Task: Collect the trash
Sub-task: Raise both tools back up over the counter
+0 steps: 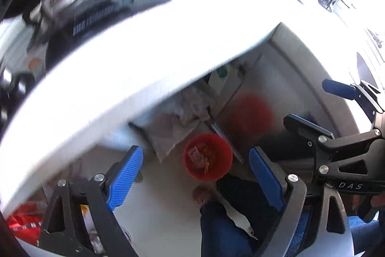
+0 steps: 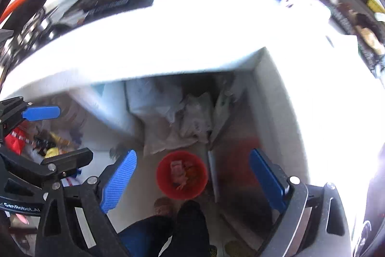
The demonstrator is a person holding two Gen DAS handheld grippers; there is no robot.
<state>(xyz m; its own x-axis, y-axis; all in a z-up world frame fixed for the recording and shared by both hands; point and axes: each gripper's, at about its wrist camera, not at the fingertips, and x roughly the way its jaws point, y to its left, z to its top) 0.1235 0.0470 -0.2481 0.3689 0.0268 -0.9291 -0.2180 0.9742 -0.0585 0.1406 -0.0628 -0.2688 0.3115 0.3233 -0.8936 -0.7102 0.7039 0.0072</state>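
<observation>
A red bin stands on the pale floor far below, with crumpled scraps of trash inside; it also shows in the right wrist view. My left gripper hangs high above it, its blue pads wide apart and holding nothing. My right gripper is open in the same way over the bin, also empty. Each gripper shows in the other's view: the right gripper at the right edge, the left gripper at the left edge.
A bright white counter juts over the floor, with a dark cooktop on it. Grey bags lie under it beside a steel cabinet door. A person's dark trouser legs stand by the bin. Red packaging lies at the left.
</observation>
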